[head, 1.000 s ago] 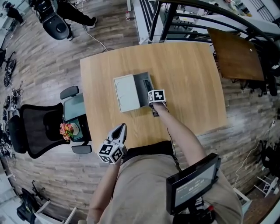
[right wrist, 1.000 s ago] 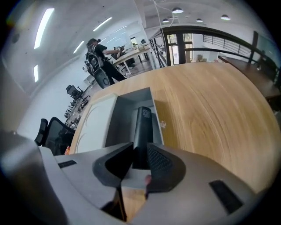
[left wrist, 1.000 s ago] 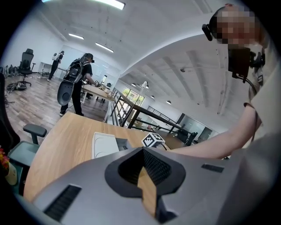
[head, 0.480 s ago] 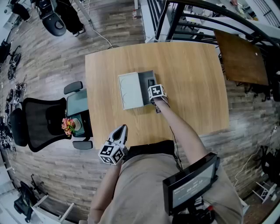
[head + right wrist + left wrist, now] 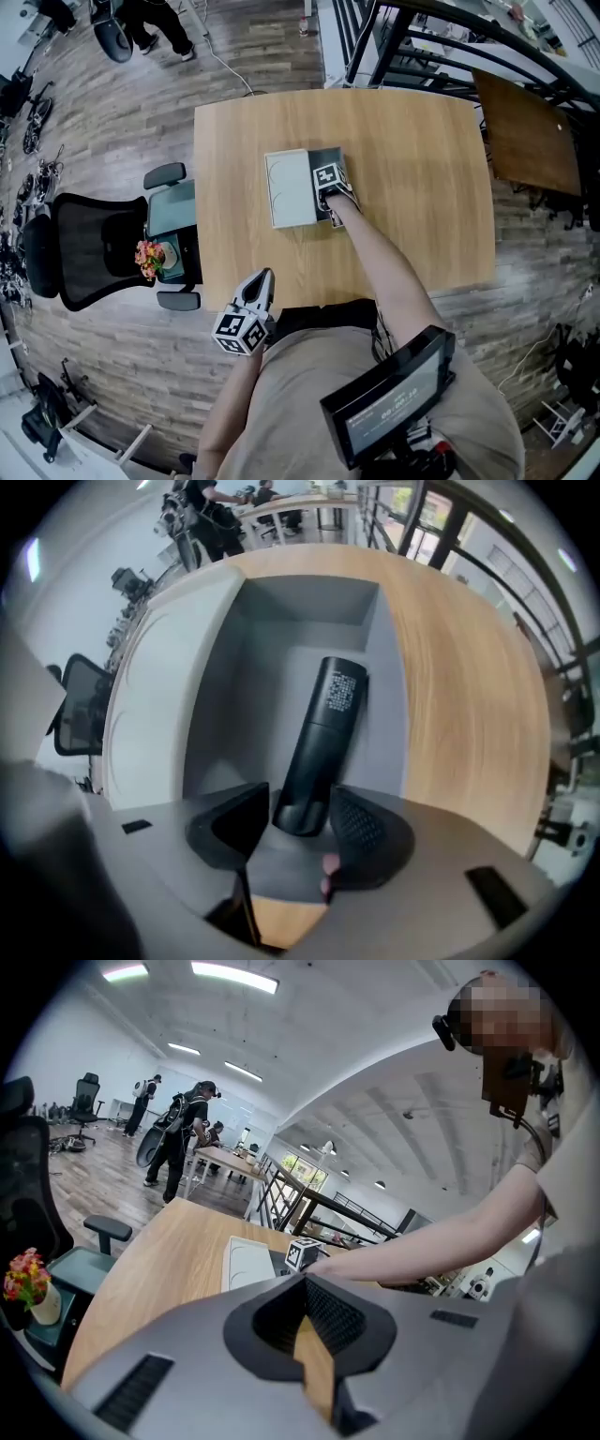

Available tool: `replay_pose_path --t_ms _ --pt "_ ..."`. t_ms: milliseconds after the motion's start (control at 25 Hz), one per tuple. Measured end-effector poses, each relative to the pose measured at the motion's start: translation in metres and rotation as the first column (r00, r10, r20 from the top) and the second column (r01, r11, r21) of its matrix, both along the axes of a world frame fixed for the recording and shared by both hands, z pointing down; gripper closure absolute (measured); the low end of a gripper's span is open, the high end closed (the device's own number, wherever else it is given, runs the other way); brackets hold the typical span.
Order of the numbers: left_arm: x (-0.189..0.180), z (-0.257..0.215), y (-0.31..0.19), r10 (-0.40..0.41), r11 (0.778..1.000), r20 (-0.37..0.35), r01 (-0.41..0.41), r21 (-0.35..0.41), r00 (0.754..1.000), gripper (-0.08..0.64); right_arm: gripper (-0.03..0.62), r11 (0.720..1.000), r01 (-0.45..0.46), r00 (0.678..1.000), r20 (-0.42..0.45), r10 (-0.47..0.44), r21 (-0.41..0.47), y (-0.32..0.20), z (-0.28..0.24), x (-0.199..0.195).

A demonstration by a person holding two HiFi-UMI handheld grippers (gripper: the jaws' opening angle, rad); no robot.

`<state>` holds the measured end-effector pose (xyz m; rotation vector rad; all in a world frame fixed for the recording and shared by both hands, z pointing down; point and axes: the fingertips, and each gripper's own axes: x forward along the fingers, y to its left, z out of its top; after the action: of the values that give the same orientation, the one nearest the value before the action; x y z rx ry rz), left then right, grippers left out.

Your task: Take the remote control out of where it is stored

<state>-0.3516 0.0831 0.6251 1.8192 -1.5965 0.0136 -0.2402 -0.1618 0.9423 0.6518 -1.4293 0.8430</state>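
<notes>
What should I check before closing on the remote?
1. Lid open: ok; it lies swung aside of the box.
2. Remote exposed: ok.
3. Right hand-held gripper straddles the remote's end: ok; its jaws have just been opening.
4. Pads pressing the remote: not ok.
5. Left hand-held gripper clear of the box: ok; shut, empty.
6. Jaw depth beside the remote: cannot tell.

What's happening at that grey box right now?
The person's right tool hangs over the open grey box on the table. Its jaws have just been opening and straddle the near end of the black remote control lying inside, not yet gripping. The left tool is shut and empty, near the person's waist.
</notes>
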Motion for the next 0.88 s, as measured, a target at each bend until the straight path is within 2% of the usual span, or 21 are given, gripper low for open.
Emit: replay_pose_path --t_ms 40,80,240,360,480,600,640,720,760,880 --pt "-0.002 0.001 0.002 -0.009 1.0 -0.003 0.009 -0.004 1.0 0.566 0.41 0.998 0.051 0.999 0.0 -0.051 0.027 -0.001 -0.002 -0.001" --pt "-0.003 0.003 0.004 -0.015 1.0 -0.005 0.015 -0.007 1.0 0.566 0.426 0.994 0.096 0.995 0.01 -0.097 0.059 -0.001 -0.005 -0.002" --pt "0.004 0.006 0.004 -0.004 1.0 -0.013 0.004 -0.011 1.0 0.566 0.446 0.958 0.215 0.971 0.058 -0.23 0.191 0.001 -0.016 -0.009" --pt "0.011 0.007 0.002 0.027 1.0 -0.01 -0.027 -0.003 1.0 0.566 0.478 0.945 0.205 0.968 0.089 -0.234 0.255 0.001 -0.021 -0.012" --pt "0.018 0.005 -0.001 0.046 0.999 -0.003 -0.046 -0.004 0.999 0.566 0.503 0.957 0.15 0.976 0.118 -0.184 0.247 -0.001 -0.022 -0.01" --pt "0.02 0.005 0.001 0.05 0.999 0.003 -0.05 -0.012 0.999 0.566 0.505 0.954 0.165 0.974 0.108 -0.198 0.251 -0.001 -0.023 -0.015" --pt "0.019 0.005 0.002 0.049 0.999 0.005 -0.049 -0.015 0.999 0.566 0.493 0.949 0.166 0.973 0.114 -0.202 0.267 -0.002 -0.024 -0.019" --pt "0.018 0.004 0.006 0.046 0.999 0.009 -0.046 -0.02 0.999 0.566 0.37 0.943 0.139 0.972 0.139 -0.188 0.303 -0.007 -0.027 -0.026" --pt "0.018 0.004 0.007 0.045 0.999 0.012 -0.045 -0.023 0.999 0.566 0.341 0.941 0.127 0.973 0.147 -0.181 0.313 -0.009 -0.026 -0.028" --pt "0.018 0.003 0.01 0.042 0.999 0.02 -0.041 -0.031 0.999 0.566 0.337 0.945 0.141 0.976 0.118 -0.182 0.296 -0.008 -0.015 -0.028"
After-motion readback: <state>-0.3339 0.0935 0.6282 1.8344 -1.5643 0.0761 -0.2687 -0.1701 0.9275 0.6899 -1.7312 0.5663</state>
